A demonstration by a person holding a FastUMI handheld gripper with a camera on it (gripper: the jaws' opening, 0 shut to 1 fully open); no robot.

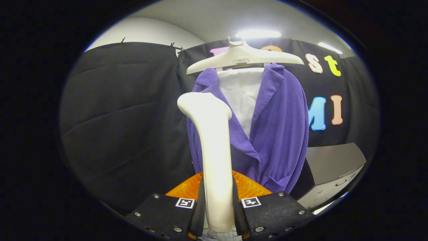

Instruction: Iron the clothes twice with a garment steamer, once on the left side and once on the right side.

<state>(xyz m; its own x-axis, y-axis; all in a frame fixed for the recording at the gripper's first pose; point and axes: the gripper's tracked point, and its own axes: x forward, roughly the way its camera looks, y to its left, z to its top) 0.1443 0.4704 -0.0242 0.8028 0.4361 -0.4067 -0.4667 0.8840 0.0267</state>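
Clamping our tool [217,207] on the garment steamer [214,150], we hold its head against the purple jacket [277,130] at twelve o'clock, judging the left-side pass underway, needing a steady downward stroke.

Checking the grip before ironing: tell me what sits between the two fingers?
In the gripper view, the garment steamer's white handle stands between the fingers, both pressing on it; its head reaches up before the purple jacket.
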